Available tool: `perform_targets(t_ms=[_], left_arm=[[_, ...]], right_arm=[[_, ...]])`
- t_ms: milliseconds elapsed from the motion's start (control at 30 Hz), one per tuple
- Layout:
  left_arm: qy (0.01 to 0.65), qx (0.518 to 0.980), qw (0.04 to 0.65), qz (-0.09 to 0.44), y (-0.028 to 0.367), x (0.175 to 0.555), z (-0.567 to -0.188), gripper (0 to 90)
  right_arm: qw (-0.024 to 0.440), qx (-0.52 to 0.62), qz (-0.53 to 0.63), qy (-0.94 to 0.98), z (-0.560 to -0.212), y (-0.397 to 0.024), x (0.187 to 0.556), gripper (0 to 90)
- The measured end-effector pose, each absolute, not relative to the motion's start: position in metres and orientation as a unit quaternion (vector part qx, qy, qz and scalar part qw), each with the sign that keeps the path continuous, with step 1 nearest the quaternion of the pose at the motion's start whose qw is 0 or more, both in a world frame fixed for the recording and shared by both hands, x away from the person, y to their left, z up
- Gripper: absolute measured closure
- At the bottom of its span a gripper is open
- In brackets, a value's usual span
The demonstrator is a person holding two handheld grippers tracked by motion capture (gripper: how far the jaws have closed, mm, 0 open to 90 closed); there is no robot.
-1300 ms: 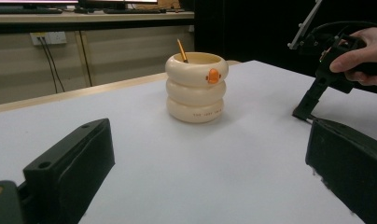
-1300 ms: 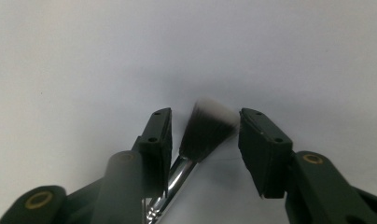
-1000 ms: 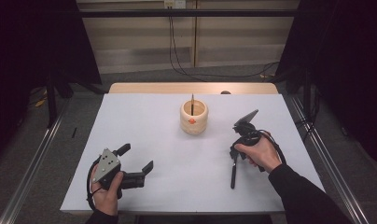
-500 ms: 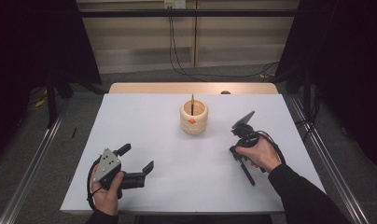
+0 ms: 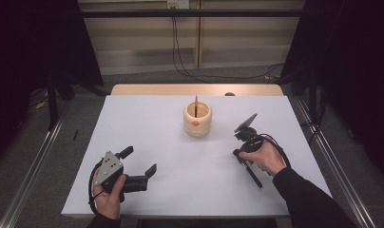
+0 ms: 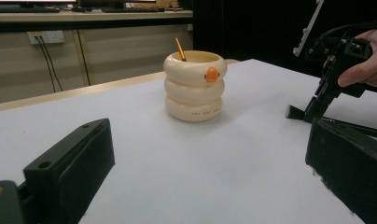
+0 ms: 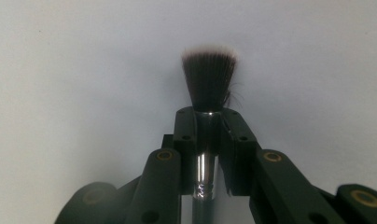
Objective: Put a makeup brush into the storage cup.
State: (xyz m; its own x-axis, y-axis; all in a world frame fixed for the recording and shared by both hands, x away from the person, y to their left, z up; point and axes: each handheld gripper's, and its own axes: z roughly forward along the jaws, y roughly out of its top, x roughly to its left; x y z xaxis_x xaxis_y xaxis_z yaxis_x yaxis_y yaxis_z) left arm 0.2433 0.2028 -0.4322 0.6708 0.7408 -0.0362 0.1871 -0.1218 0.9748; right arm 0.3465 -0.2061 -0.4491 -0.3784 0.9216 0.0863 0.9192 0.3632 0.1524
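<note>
Since a second ago the brush point(image 5: 251, 173) has swung on the table point(image 5: 147, 118), its handle now running toward the near right, and the right gripper's point(image 5: 241, 154) jaws have just been closing on it. High view: the right gripper clamps the brush, right of the cup point(image 5: 197, 118); the left gripper point(image 5: 138, 161) rests at the near left, released. Left gripper view: its jaws stand wide apart, the cup point(image 6: 195, 86) ahead holding a pencil point(image 6: 180, 49). Right gripper view: the pads pinch the brush's point(image 7: 208, 81) silver ferrule, bristles pointing away.
</note>
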Motion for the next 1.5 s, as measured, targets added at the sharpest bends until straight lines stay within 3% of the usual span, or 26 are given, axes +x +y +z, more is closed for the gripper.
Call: perform_targets(t_ms=[367,1500], left_arm=[[0.328,0.708,0.577,0.241,0.203,0.243,-0.432,1.0],[0.324,0.71,0.577,0.241,0.203,0.243,-0.432,1.0]], right_arm=[[-0.013,0.566,0.129,0.814,-0.441,-0.213,0.345,77.9],[0.017,0.53,0.355,0.77,-0.406,-0.246,0.332,77.9]])
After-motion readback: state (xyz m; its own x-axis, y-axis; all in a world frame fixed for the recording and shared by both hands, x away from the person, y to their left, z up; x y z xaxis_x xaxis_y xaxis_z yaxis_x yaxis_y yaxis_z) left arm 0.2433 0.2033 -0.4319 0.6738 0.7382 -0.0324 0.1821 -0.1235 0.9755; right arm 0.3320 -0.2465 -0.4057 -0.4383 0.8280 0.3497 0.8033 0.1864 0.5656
